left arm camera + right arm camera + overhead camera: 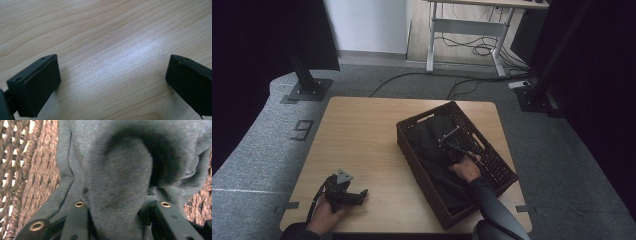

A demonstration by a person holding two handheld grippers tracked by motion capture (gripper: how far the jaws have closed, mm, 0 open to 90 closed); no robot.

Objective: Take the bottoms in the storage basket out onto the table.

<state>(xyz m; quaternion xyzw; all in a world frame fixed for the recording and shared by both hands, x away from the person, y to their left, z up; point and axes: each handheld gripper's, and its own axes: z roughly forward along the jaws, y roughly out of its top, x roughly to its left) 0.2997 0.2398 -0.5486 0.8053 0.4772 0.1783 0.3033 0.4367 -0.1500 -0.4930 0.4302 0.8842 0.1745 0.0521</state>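
A dark grey cloth (pixel 429 132) lies bunched inside a brown wicker basket (pixel 422 117) on the right half of the wooden table (pixel 362 130). My right gripper (pixel 446 144) reaches down into the basket. In the right gripper view a thick fold of the cloth (pixel 120 170) rises squeezed between the jaws of the right gripper (pixel 117 220), with the basket's woven wall (pixel 37 170) to the left. My left gripper (pixel 362 194) rests on the table near the front left edge. In its own view the left gripper (pixel 112 82) is open, with bare wood (pixel 100 30) between the pads.
The basket sits at an angle, its near corner close to the table's front edge. Grey carpet surrounds the table. Black stand bases (pixel 304 90) sit on the floor at the back left and back right. A white desk frame (pixel 467 27) with cables stands beyond.
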